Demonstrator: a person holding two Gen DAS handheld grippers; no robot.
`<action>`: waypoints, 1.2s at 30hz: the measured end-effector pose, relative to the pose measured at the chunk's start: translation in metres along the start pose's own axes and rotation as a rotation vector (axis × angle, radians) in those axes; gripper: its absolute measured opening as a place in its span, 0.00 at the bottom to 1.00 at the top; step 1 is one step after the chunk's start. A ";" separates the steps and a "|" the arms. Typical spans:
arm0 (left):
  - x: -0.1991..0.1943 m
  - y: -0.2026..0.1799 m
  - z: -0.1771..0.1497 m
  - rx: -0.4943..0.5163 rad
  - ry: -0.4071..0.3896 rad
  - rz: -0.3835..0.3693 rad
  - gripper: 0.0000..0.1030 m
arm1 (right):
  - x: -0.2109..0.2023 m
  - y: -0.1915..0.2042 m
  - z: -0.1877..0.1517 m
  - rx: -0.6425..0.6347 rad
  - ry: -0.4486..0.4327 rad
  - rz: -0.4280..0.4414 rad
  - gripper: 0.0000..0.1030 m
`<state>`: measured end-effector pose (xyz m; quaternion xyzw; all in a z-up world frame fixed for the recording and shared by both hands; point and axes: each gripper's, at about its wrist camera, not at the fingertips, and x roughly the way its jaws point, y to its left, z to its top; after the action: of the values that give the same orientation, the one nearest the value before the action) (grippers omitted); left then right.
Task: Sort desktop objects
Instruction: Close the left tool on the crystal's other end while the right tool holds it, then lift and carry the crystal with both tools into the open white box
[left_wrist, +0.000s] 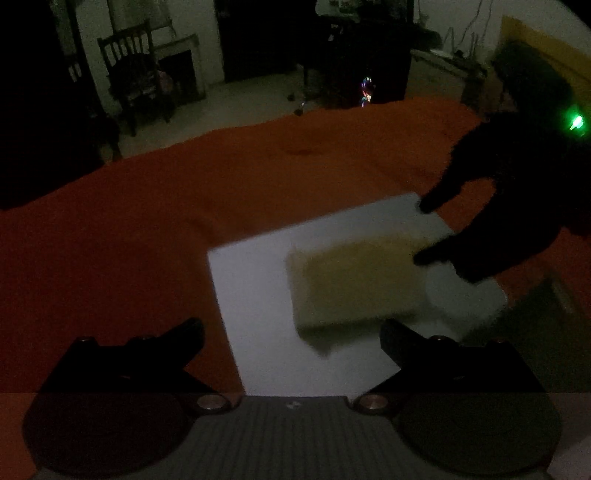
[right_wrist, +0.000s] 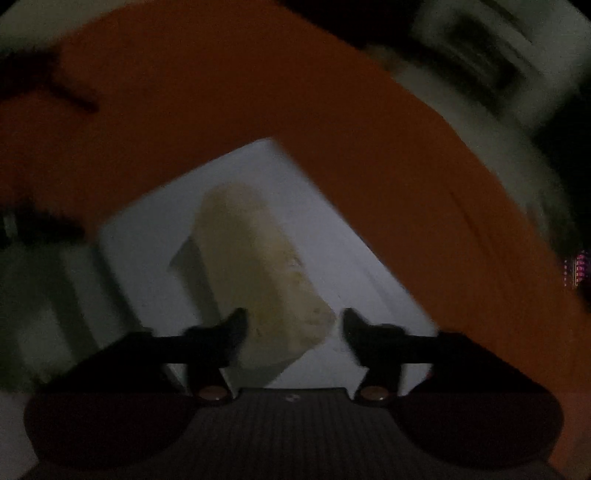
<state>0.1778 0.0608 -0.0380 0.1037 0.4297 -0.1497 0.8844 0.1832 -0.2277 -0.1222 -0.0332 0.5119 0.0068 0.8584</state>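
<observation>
A pale yellow block, like a sponge (left_wrist: 354, 284), hangs blurred above a white sheet (left_wrist: 258, 295) on the orange table cloth (left_wrist: 184, 206). My right gripper (left_wrist: 421, 232) comes in from the right and its two dark fingers straddle the block's right end. In the right wrist view the block (right_wrist: 266, 273) lies between the right gripper's fingers (right_wrist: 291, 325); the left finger touches it and a small gap shows at the right one. My left gripper (left_wrist: 291, 332) is open and empty, low over the sheet's near edge.
A green light (left_wrist: 576, 122) glows on the right gripper's body. A pale round shape (left_wrist: 458, 291) lies on the sheet's right side. Beyond the table's far edge stand a dark chair (left_wrist: 136, 81) and dark furniture. The room is dim.
</observation>
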 end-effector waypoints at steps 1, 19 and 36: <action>0.006 0.001 0.004 0.007 0.000 -0.004 1.00 | -0.003 -0.005 -0.003 0.098 -0.002 0.013 0.67; 0.088 0.001 0.027 -0.004 0.100 -0.044 0.69 | 0.033 -0.032 -0.029 0.547 0.034 0.088 0.57; 0.057 0.003 0.022 0.019 0.016 -0.205 0.09 | 0.012 -0.041 -0.029 0.558 0.014 0.107 0.10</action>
<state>0.2284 0.0468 -0.0700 0.0686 0.4437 -0.2426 0.8600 0.1650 -0.2709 -0.1447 0.2313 0.5007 -0.0891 0.8294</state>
